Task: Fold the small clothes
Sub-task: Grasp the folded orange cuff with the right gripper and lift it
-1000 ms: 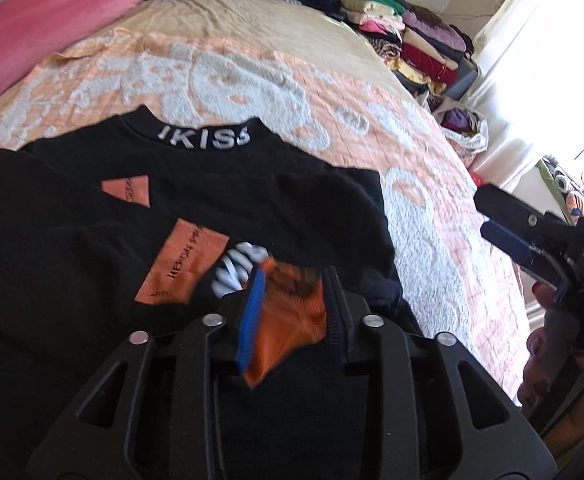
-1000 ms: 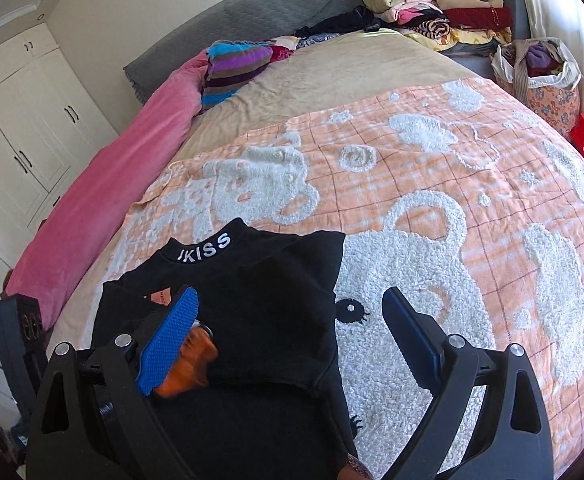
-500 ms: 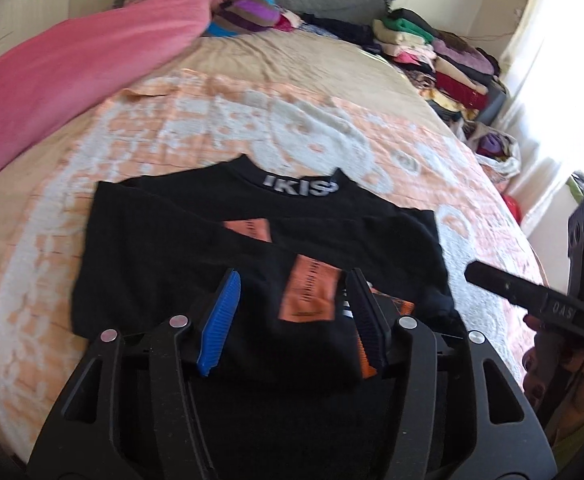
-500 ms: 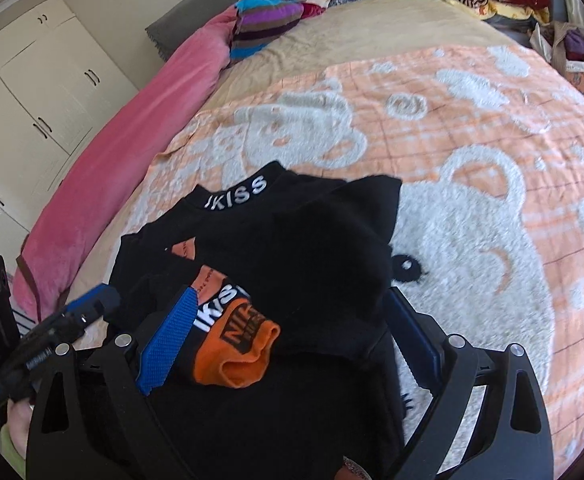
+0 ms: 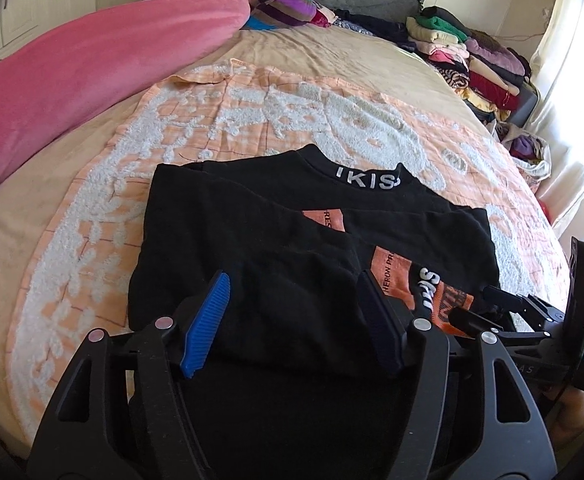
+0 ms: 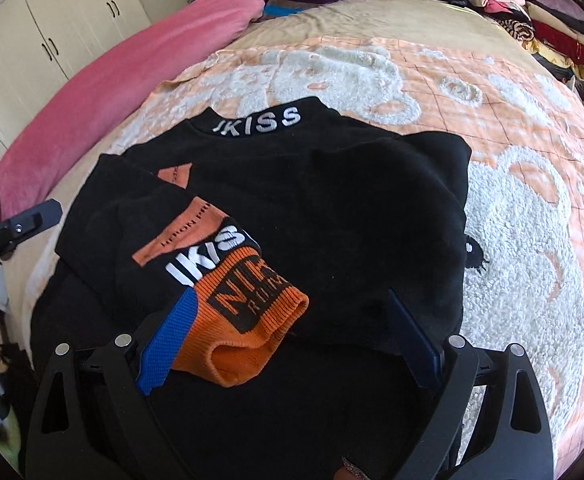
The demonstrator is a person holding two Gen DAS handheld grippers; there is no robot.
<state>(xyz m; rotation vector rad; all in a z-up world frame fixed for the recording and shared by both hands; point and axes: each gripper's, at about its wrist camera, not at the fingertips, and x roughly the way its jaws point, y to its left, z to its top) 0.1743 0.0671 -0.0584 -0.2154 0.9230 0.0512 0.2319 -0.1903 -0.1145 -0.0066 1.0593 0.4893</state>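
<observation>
Black sweater [image 6: 332, 208] folded | left hand-held gripper [image 5: 292, 320] opening, empty | right hand-held gripper [image 6: 288, 344] spread

White letters "JKISS" on the collar [image 6: 258, 122] of a black sweater [image 6: 332, 200], cut short to "IKIS" in the left wrist view [image 5: 368, 179]. Same white "JKISS" on the folded sleeve [image 6: 208, 258] just above an orange cuff [image 6: 248, 316] bearing large black letters "NIG", partly hidden by folds. Orange patch [image 5: 390, 276] on the chest printed "HERON PR", rest covered. Smaller orange patch [image 5: 326, 218]: print too small to read.
</observation>
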